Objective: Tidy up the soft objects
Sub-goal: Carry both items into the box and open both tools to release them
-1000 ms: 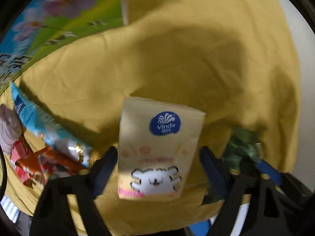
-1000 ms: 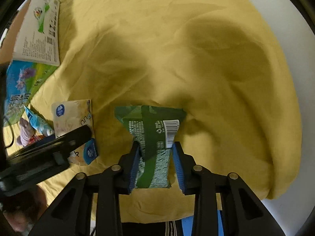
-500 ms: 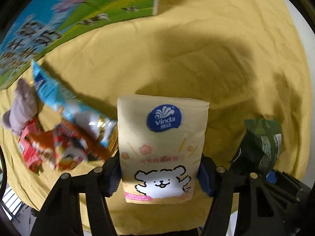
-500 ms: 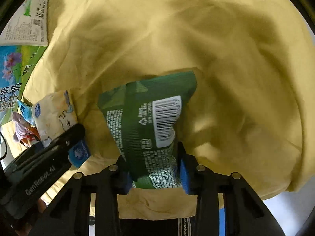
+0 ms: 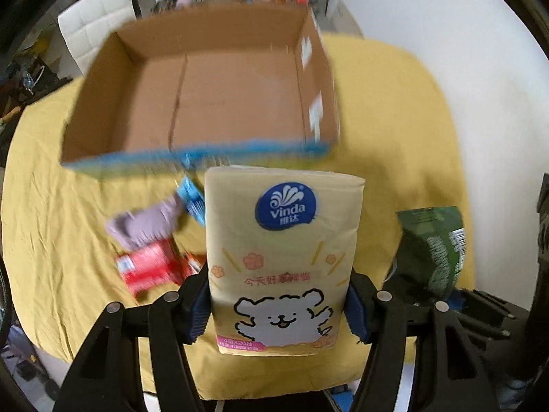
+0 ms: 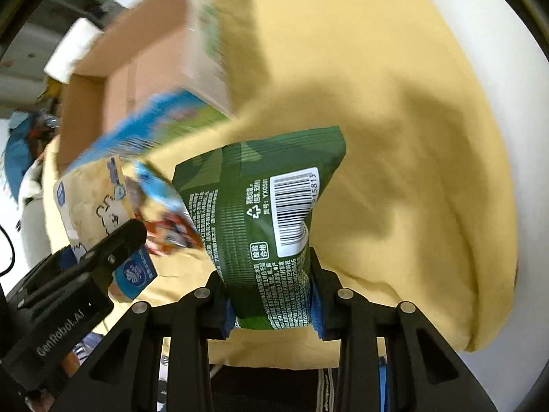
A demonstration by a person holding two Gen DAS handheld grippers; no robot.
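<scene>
We're mid-carry: left claw (image 5: 278,309) clamps the tissue pack (image 5: 283,261), right claw (image 6: 271,304) the green snack bag (image 6: 264,226); next, clear the cardboard box (image 5: 206,82) rim ahead and release inside.

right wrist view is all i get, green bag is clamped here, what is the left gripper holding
Observer: The left gripper is shut on a yellow tissue pack with a white bear drawn on it.
Operator: is the box empty
Observer: The left wrist view looks straight into the cardboard box; its floor is bare.
Operator: anything left on the cloth
Observer: Yes, a purple soft item and a red packet lie on the yellow cloth, blurred, left of the tissue pack.
</scene>
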